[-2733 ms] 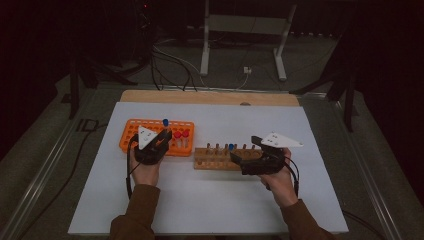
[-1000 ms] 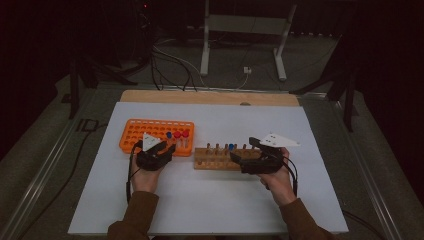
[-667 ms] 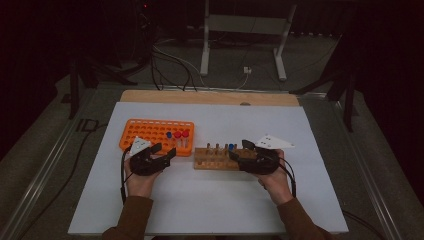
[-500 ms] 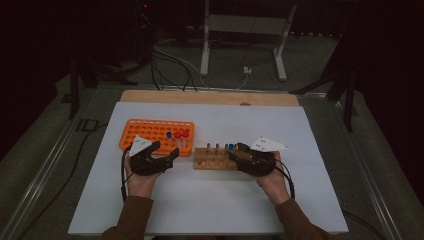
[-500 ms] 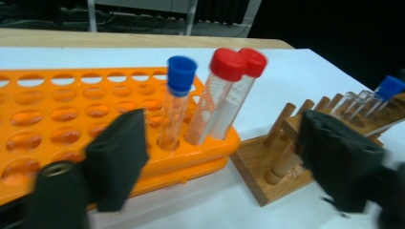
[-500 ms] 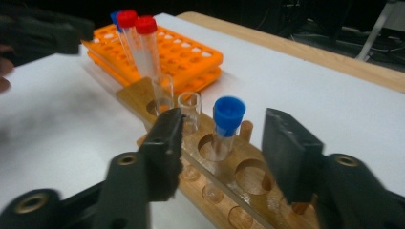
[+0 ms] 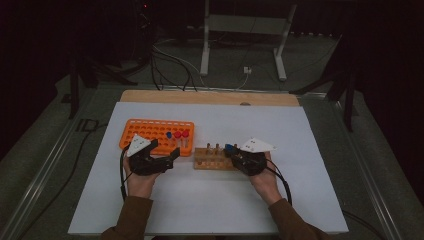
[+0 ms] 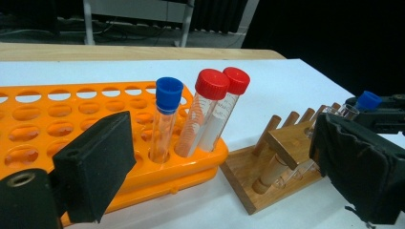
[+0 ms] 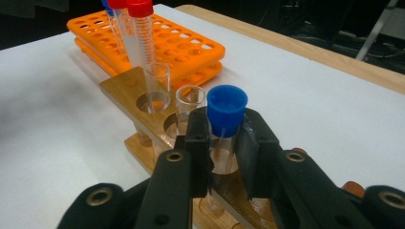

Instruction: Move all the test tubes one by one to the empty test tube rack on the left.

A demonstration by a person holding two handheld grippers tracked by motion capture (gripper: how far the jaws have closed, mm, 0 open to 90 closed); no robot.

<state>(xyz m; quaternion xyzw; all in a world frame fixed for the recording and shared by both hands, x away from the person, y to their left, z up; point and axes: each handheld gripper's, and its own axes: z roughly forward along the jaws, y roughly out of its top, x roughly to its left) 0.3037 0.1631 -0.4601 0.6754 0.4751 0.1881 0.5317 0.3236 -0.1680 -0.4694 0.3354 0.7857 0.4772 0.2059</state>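
Note:
An orange tube rack (image 7: 150, 132) holds one blue-capped tube (image 8: 167, 114) and two red-capped tubes (image 8: 210, 109) at its right end. My left gripper (image 7: 172, 154) lies just in front of that end, open wide, its pads (image 8: 95, 167) empty. To the right stands a wooden rack (image 7: 212, 162) with two uncapped glass tubes (image 9: 156, 81). My right gripper (image 9: 224, 148) is shut on a blue-capped tube (image 9: 227, 112) at the wooden rack's right part. The tube's lower end sits in a hole of that rack.
Both racks rest on a white sheet (image 7: 300, 130) over the table, whose wooden edge (image 7: 210, 97) runs along the back. Cables and a metal stand (image 7: 240, 40) lie on the floor beyond it.
My left gripper let go of a blue-capped tube in the orange rack, then drew back toward the person and lowered, open. My right gripper slid left and took hold of the wooden rack's blue-capped tube.

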